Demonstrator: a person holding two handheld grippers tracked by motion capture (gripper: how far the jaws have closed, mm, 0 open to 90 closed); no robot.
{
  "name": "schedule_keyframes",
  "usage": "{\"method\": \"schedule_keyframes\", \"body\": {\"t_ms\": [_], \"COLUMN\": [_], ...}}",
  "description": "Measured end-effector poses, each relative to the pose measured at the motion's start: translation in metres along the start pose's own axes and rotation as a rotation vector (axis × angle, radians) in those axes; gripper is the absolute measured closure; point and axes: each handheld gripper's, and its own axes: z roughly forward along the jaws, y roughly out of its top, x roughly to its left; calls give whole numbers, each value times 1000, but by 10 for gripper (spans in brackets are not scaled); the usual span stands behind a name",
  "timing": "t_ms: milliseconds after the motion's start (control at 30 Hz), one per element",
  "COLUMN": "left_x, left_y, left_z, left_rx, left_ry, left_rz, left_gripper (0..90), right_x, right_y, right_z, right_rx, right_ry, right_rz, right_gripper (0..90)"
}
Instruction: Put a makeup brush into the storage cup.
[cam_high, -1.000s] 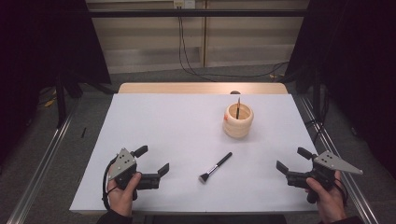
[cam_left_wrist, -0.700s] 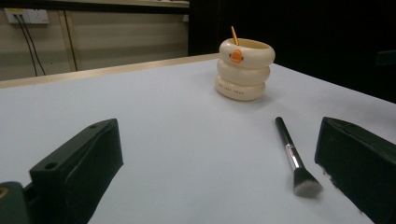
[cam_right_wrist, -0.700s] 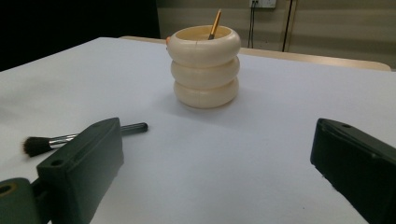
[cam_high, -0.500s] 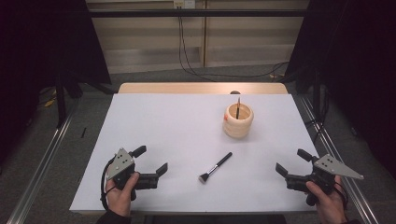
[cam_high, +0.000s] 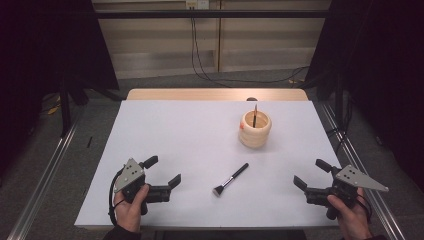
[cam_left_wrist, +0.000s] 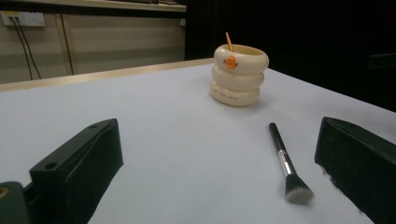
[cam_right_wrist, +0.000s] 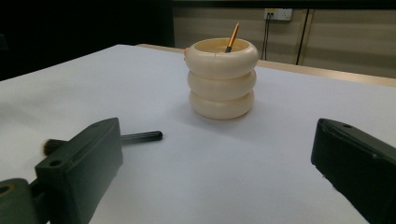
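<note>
The makeup brush lies flat on the white tabletop, well in front of the cream ringed holder and a little to its left, its bristle head pointing toward the person and its black handle angled back toward the holder. A thin orange-handled brush already stands upright inside the holder. The left tool sits low to the left of the lying brush with its jaws spread wide and nothing between them; the right tool rests well to the right, also wide and empty. The brush looks light and stiff along the handle, with a soft head that would splay if pinched, so the best hold is likely across the slim black handle near its middle, just behind the metal collar. Being round and smooth, the handle may roll or slip under a loose pinch. Compared with a second ago, little differs: the brush and holder lie as before, and both tools have shifted only slightly.
</note>
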Motion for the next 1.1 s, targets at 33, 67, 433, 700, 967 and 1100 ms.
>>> {"method": "schedule_keyframes", "body": {"t_ms": [33, 67, 433, 700, 967, 1100], "left_x": [-1, -1, -6, -11, -12, -10], "left_y": [2, 3, 12, 25, 35, 35], "left_z": [0, 0, 9, 21, 33, 37], "left_rx": [-1, 0, 17, 9, 3, 6], "left_ry": [-5, -7, -26, -58, -61, -63], "left_rz": [2, 10, 33, 58, 64, 39], "left_gripper": [8, 8, 8, 10, 8, 8], "right_x": [0, -1, 2, 2, 2, 2], "right_y": [0, 0, 0, 0, 0, 0], "right_z": [0, -1, 3, 3, 3, 3], "right_rx": [-2, -2, -7, -3, -5, -5], "right_ry": [-3, -1, 29, 26, 42, 42], "right_rz": [1, 4, -10, -8, -14, -12], "right_gripper": [19, 19, 13, 13, 13, 13]}}
